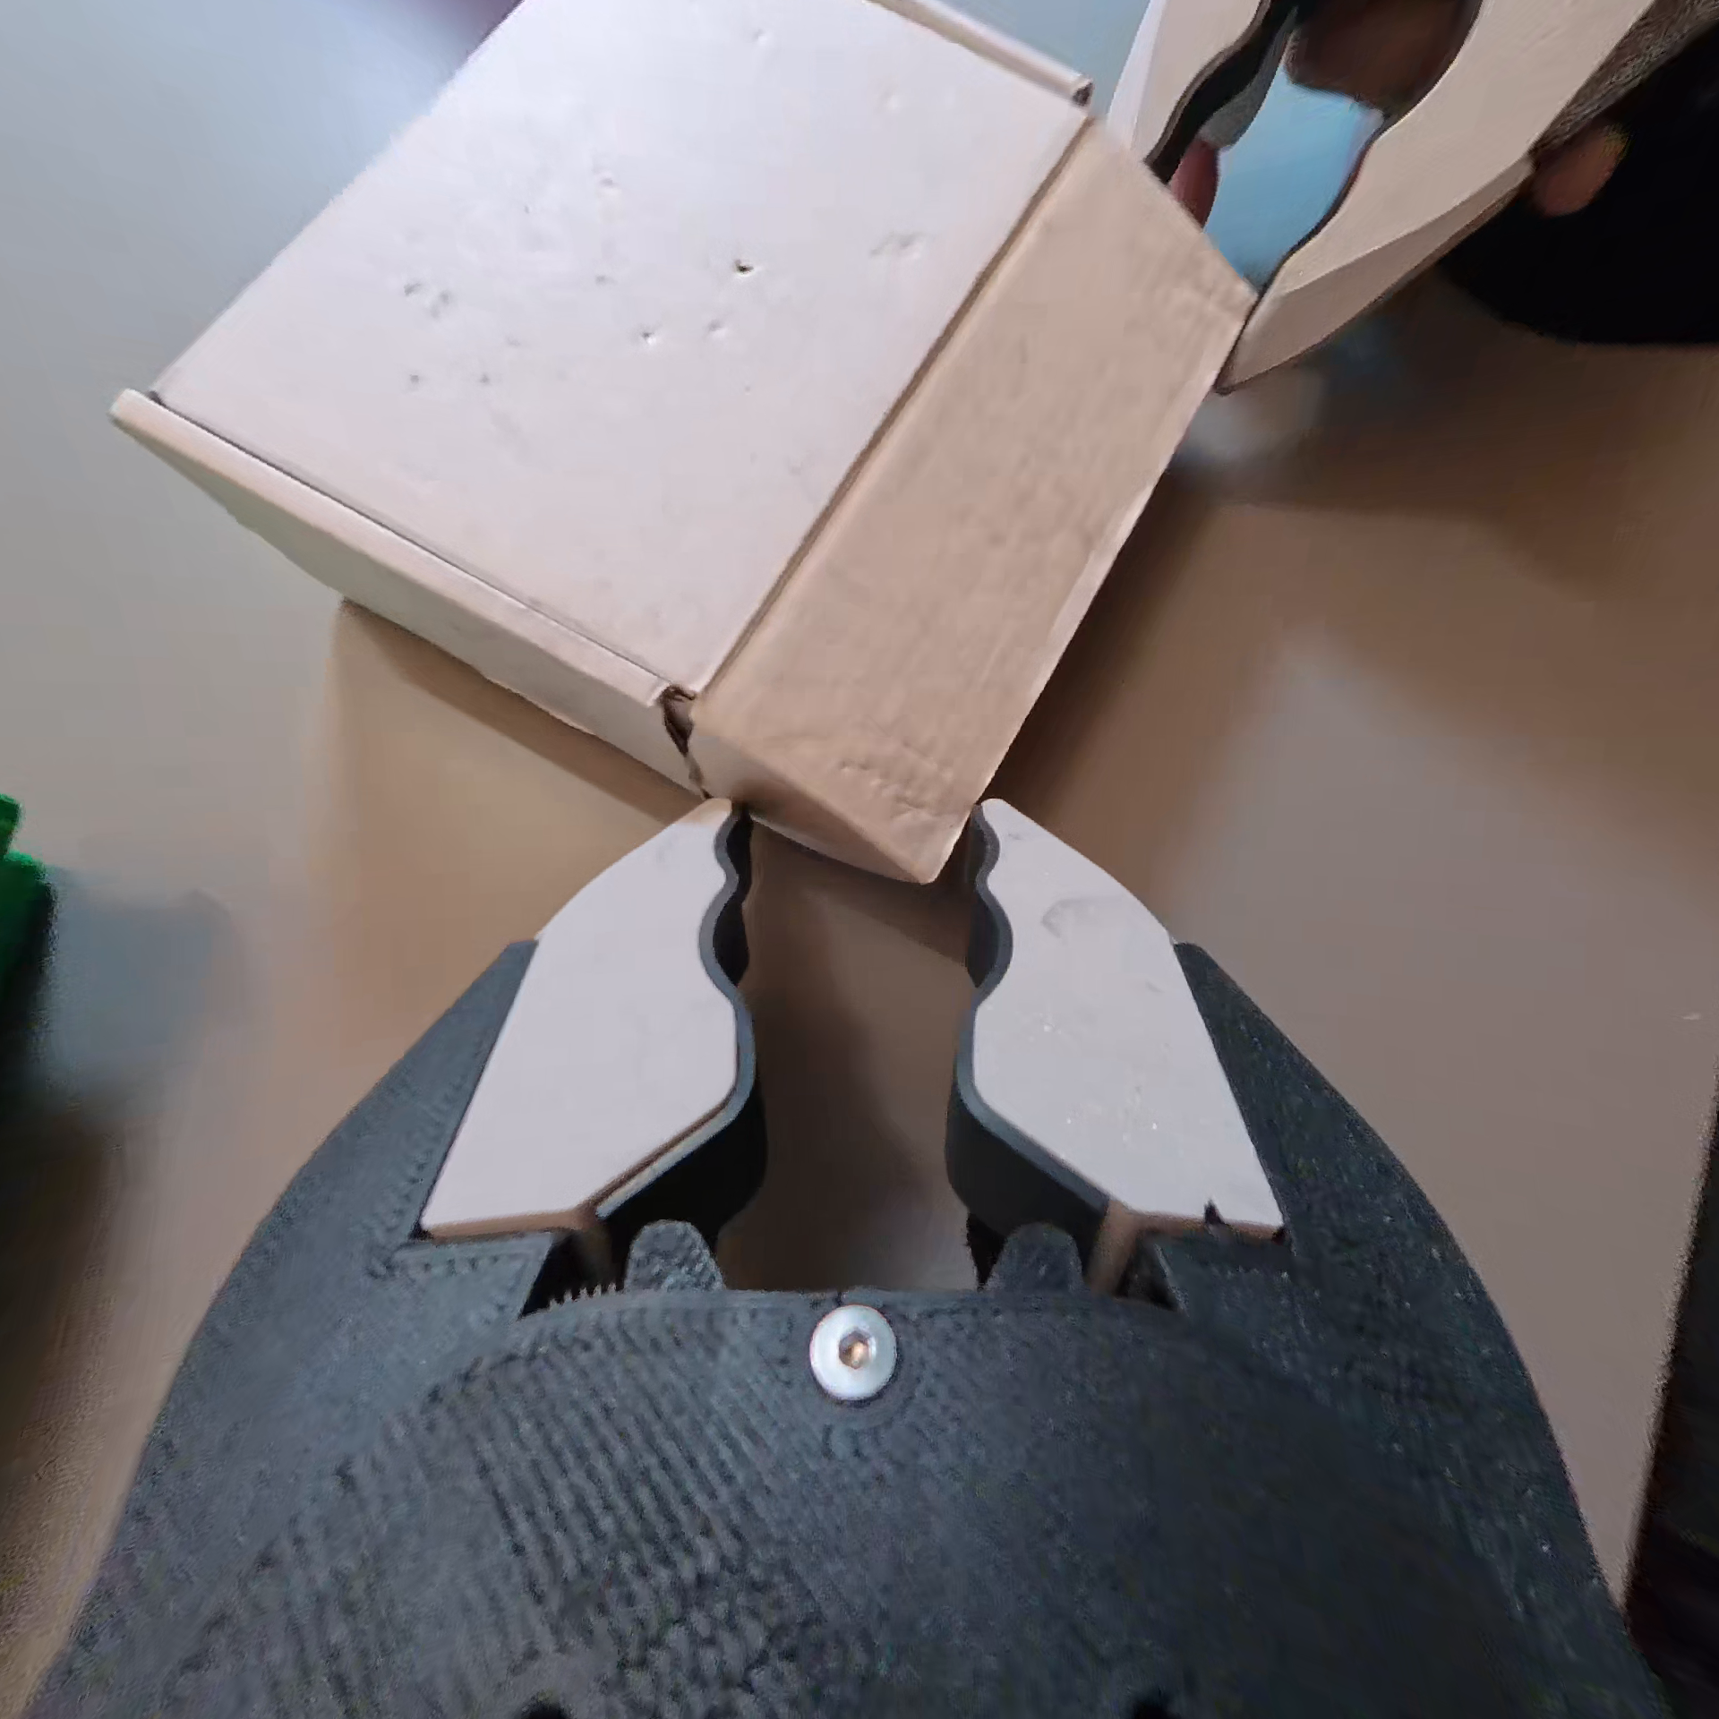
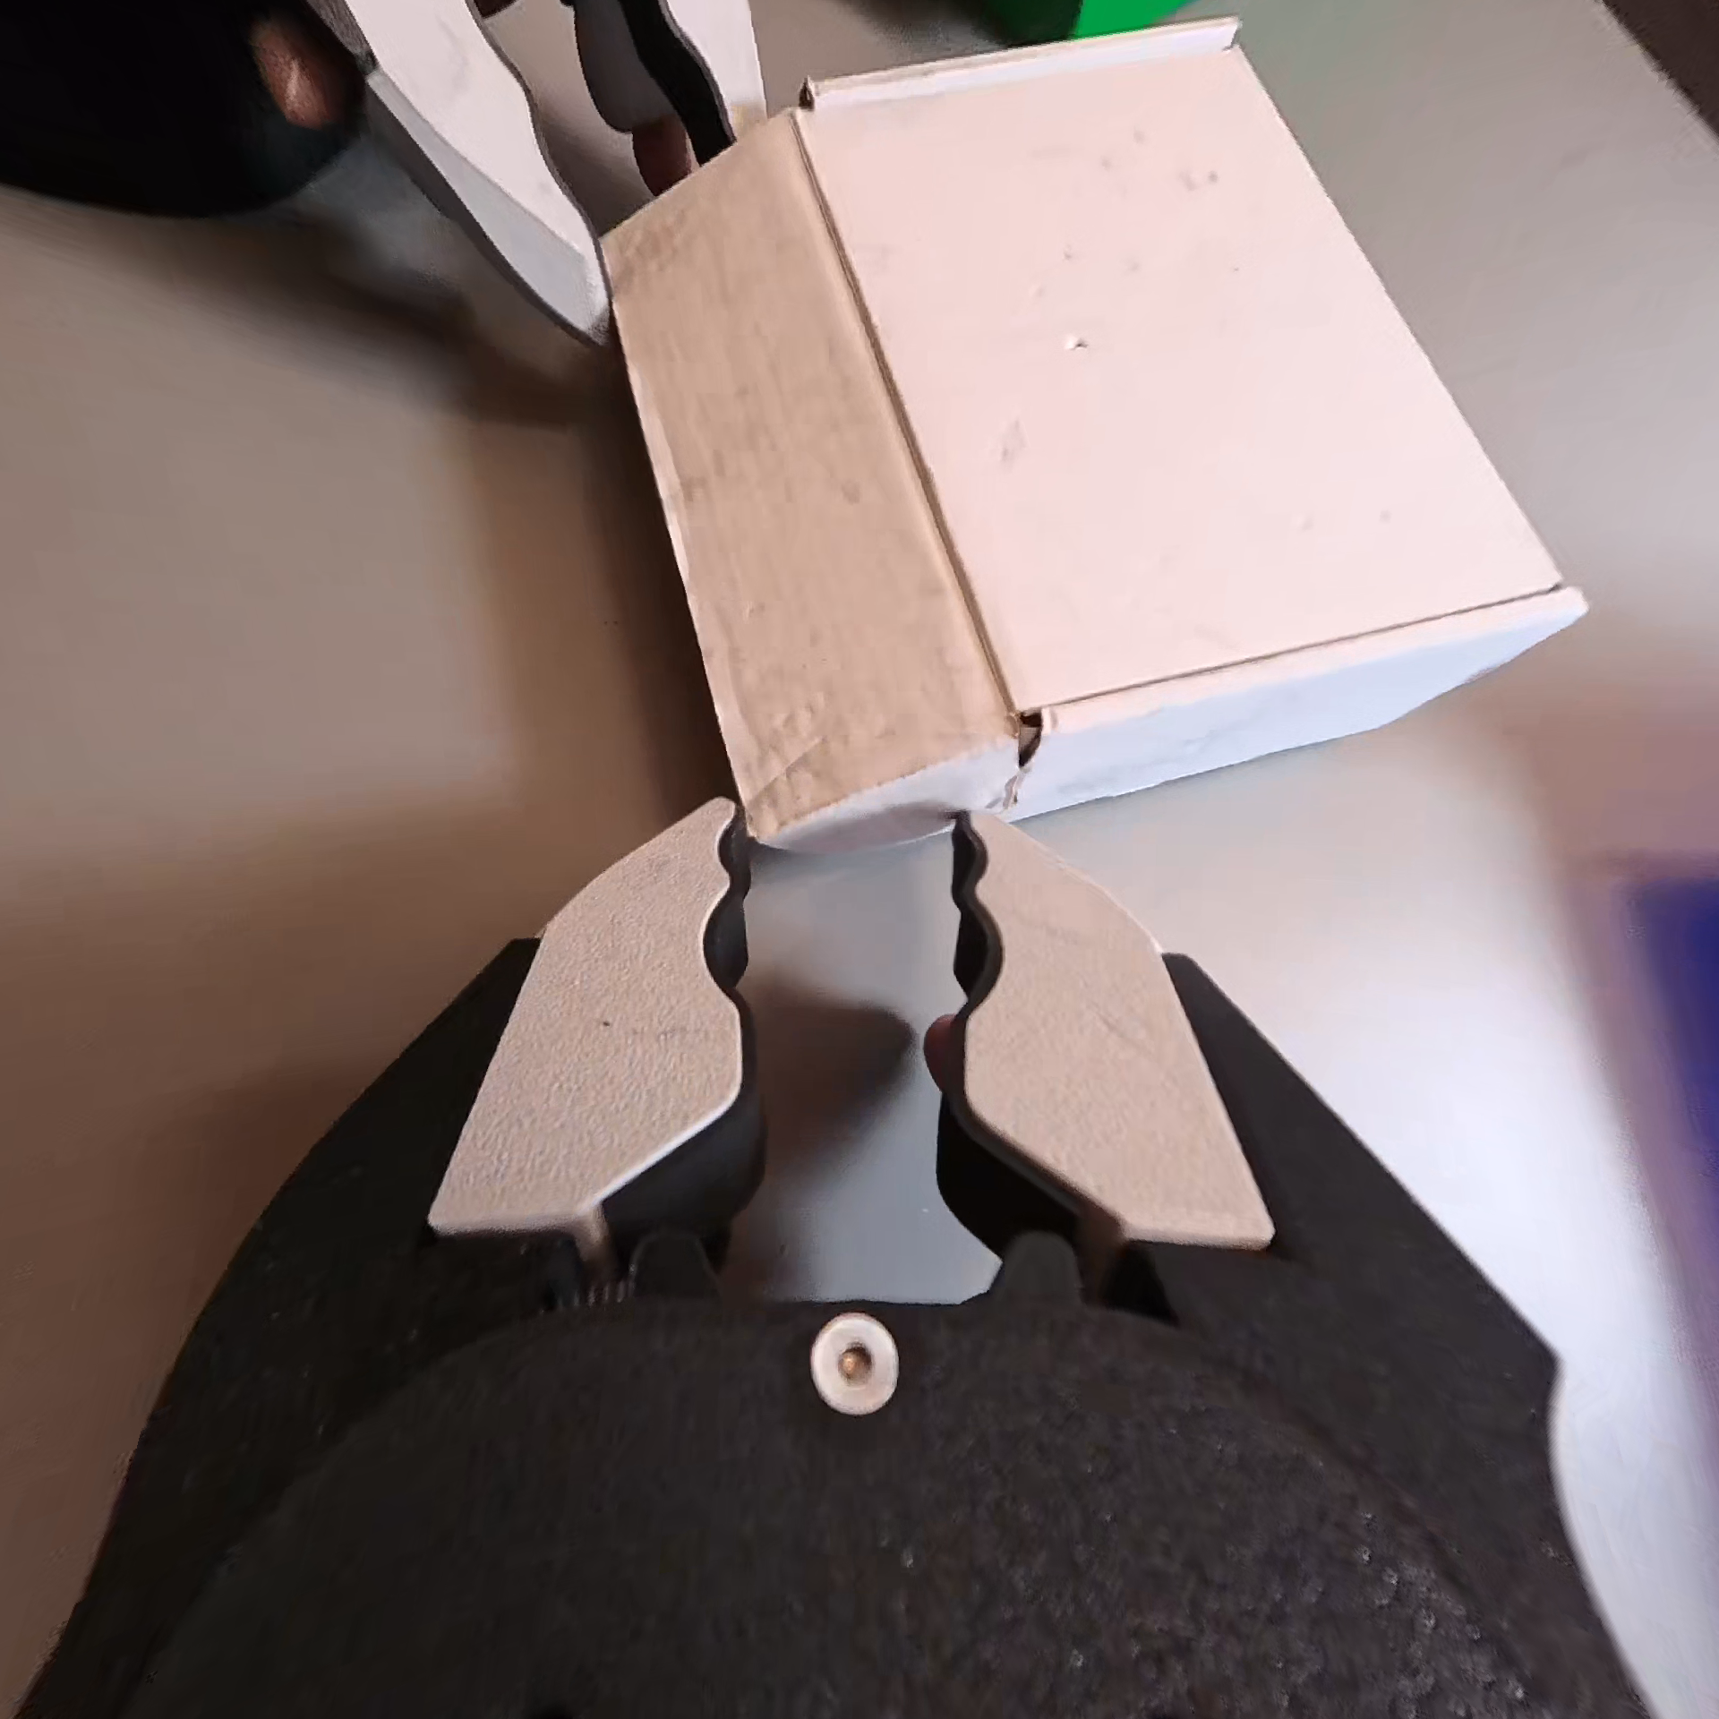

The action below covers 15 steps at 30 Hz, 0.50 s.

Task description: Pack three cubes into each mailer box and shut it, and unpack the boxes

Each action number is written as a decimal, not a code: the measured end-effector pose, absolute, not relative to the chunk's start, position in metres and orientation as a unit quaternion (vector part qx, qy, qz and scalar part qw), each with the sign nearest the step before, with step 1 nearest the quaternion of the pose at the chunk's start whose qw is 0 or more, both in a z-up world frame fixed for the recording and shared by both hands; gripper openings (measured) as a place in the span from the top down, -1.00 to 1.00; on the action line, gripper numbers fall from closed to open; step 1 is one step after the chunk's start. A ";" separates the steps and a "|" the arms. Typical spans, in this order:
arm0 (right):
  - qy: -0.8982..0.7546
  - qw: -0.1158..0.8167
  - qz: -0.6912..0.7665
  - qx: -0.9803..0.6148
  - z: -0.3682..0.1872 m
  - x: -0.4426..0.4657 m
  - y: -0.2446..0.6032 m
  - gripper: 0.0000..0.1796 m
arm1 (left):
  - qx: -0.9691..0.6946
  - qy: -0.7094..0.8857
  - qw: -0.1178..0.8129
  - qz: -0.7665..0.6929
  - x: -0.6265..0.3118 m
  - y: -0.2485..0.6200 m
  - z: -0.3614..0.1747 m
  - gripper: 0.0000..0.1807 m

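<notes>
Left wrist view: your left gripper (image 1: 851,837) stands with its jaws parted and nothing between them, the fingertips just at the near corner of the mailer box (image 1: 651,372). That box rests on the table (image 1: 1395,744), its white lid folded down flat and its brown front flap hanging over the side that faces both tools. The flap sits slightly proud of the wall at the near corner, where a small torn seam shows. With the lid down, you cannot tell what the box holds. A green object (image 1: 19,893), blurred, lies at the left edge of this view on the table.

Right wrist view: your right gripper (image 2: 848,837) is likewise parted and holds nothing, its tips just at the other lower corner of the same brown flap on the mailer box (image 2: 1116,419). Your left gripper (image 2: 595,223) appears beyond, at the far end of that flap. A green object (image 2: 1070,14) sits past the box at the top edge, and a blurred blue patch (image 2: 1665,977) shows at the right edge; neither can be identified further.
</notes>
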State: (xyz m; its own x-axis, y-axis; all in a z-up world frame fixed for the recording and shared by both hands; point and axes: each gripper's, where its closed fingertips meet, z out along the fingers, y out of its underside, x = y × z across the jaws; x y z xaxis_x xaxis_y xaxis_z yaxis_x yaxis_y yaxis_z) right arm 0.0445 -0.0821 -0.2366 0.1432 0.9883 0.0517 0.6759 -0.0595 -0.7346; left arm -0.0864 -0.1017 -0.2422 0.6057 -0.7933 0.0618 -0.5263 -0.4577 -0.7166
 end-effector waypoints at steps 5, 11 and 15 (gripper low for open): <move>-0.570 0.277 0.319 -0.705 -0.232 0.042 -0.090 0.69 | -0.835 0.369 0.319 -0.254 -0.084 -0.107 -0.235 0.59; -0.582 0.282 0.311 -0.696 -0.235 0.043 -0.090 0.51 | -0.827 0.379 0.320 -0.265 -0.086 -0.108 -0.235 0.55; -0.566 0.288 0.334 -0.696 -0.227 0.047 -0.086 0.48 | -0.819 0.360 0.331 -0.298 -0.090 -0.107 -0.222 0.55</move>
State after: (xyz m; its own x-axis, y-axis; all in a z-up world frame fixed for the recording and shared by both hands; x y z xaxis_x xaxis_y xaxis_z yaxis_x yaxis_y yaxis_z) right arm 0.0466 -0.0860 -0.2265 0.1355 0.9809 -0.1394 0.5961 -0.1931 -0.7794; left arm -0.0903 -0.1073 -0.2224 0.5627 -0.7882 0.2492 -0.3932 -0.5204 -0.7580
